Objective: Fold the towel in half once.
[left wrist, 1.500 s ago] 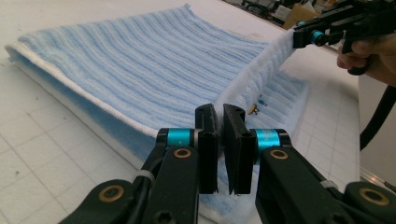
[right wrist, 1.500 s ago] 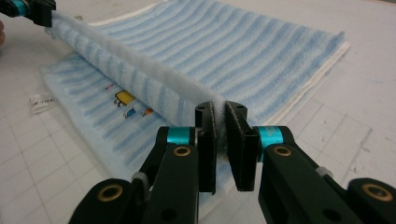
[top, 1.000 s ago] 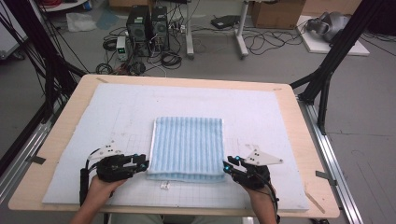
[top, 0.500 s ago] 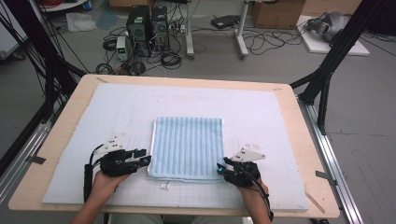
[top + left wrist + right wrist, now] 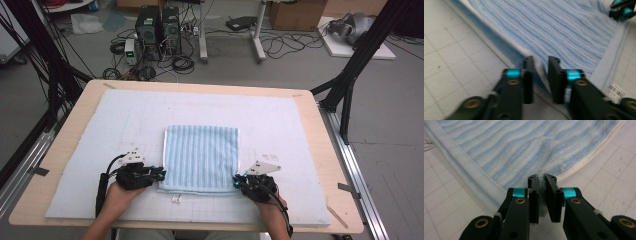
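A folded light-blue striped towel (image 5: pixel 201 157) lies flat on the white gridded mat (image 5: pixel 285 120). My left gripper (image 5: pixel 161 175) is at the towel's near left corner. In the left gripper view its jaws (image 5: pixel 541 61) have just been closing and now pinch the towel's (image 5: pixel 564 30) white edge. At the near right corner sits my right gripper (image 5: pixel 236 179). Its jaws (image 5: pixel 541 178) have also just been closing and squeeze a bunched bit of the towel (image 5: pixel 524 142) between the pads. The right gripper (image 5: pixel 621 10) also appears far off in the left gripper view.
A small white barcode label (image 5: pixel 176 199) lies at the towel's near edge, between my hands. The mat covers a wooden table (image 5: pixel 332 150) with bare wood round its rim. Computers, cables and stands crowd the floor beyond the table.
Both grippers have slid inward and a little down onto the towel's near corners. Their jaws, open before, have closed on the cloth.
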`<control>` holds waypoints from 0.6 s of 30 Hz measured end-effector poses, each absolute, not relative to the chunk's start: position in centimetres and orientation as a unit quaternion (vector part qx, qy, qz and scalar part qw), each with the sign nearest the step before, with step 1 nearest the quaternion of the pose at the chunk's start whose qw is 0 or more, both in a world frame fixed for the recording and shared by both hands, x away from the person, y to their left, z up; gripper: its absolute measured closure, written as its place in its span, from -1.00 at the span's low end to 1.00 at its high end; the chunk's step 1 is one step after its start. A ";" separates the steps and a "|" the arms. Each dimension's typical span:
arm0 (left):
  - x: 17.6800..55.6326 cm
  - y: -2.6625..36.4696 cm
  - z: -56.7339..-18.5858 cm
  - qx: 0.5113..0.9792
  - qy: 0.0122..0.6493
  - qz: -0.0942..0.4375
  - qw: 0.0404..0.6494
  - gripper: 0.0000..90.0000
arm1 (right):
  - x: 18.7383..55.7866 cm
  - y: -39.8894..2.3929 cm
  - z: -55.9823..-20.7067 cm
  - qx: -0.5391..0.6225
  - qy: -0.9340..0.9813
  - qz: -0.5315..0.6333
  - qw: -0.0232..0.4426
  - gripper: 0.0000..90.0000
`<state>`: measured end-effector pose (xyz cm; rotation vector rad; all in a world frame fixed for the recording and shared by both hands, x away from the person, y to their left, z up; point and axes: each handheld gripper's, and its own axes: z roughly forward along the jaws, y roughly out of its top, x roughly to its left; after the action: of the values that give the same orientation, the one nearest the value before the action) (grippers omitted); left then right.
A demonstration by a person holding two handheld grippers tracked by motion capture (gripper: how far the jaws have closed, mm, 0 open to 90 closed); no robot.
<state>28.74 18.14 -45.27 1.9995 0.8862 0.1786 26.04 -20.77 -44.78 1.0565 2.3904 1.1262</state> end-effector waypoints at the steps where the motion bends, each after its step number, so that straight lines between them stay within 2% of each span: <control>1: 28.6 18.0 -45.3 0.813 0.358 0.078 0.453 0.91 | 26.0 -20.7 -44.8 0.366 0.830 0.393 0.149 0.83; 4: 28.5 18.1 -45.2 0.809 0.353 0.080 0.462 0.94 | 25.9 -20.8 -44.6 0.366 0.826 0.399 0.153 0.83; 14: 28.1 19.8 -44.1 0.771 0.342 0.038 0.536 0.94 | 25.5 -20.9 -43.2 0.356 0.826 0.404 0.163 0.78; 15: 28.1 19.8 -44.0 0.769 0.342 0.038 0.538 0.94 | 25.5 -20.8 -43.2 0.355 0.828 0.402 0.165 0.75; 17: 28.1 19.8 -44.0 0.769 0.342 0.036 0.539 0.94 | 25.6 -20.9 -43.3 0.360 0.827 0.401 0.157 0.55; 18: 28.1 19.8 -44.1 0.769 0.343 0.037 0.539 0.94 | 25.7 -20.9 -43.3 0.368 0.824 0.403 0.155 0.54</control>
<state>28.06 19.78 -44.13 1.8282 0.8153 0.0871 25.69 -20.95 -43.30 1.0536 2.3599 1.1561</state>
